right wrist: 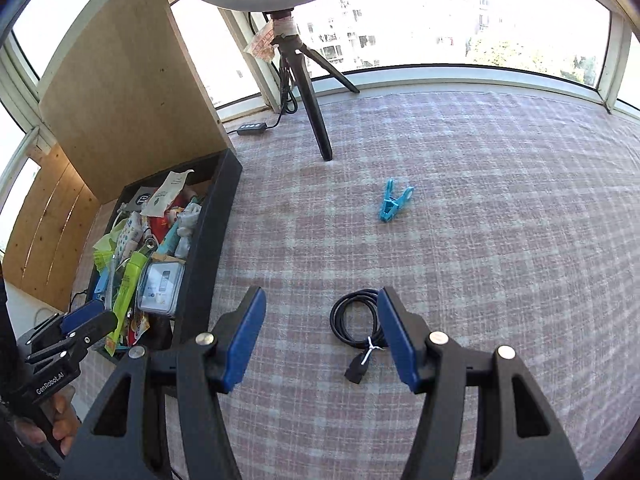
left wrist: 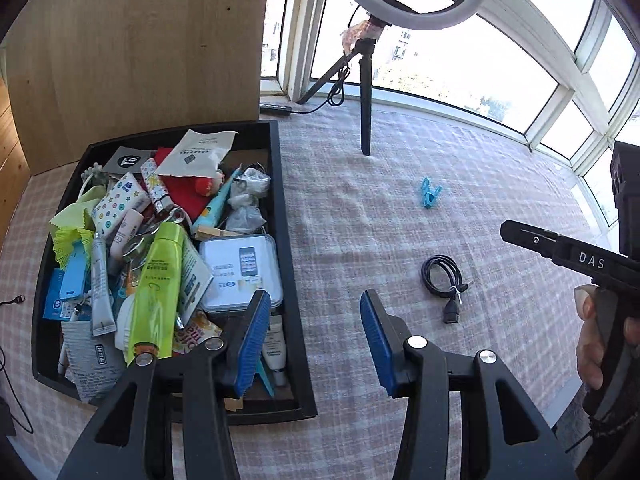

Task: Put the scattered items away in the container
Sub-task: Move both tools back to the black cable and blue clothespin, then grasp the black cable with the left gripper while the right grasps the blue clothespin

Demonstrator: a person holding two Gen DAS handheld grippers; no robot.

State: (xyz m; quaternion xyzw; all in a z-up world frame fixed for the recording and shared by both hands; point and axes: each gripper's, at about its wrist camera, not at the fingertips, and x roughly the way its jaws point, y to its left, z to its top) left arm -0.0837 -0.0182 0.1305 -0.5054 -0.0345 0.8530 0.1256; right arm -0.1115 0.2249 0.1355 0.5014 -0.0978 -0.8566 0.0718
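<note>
A black tray at the left is piled with tubes, packets and a clear case. On the checked cloth lie a coiled black cable and a blue clothes peg. My left gripper is open, with nothing in it, straddling the tray's right wall; one pad hangs over the tray's contents. My right gripper is open and empty just above the cloth, and its right pad overlaps the cable's right side. The peg lies farther off, beyond the cable.
A ring light on a black tripod stands at the back of the cloth, its cord and switch near the window sill. A wooden board rises behind the tray. A hand holds the right gripper's grip.
</note>
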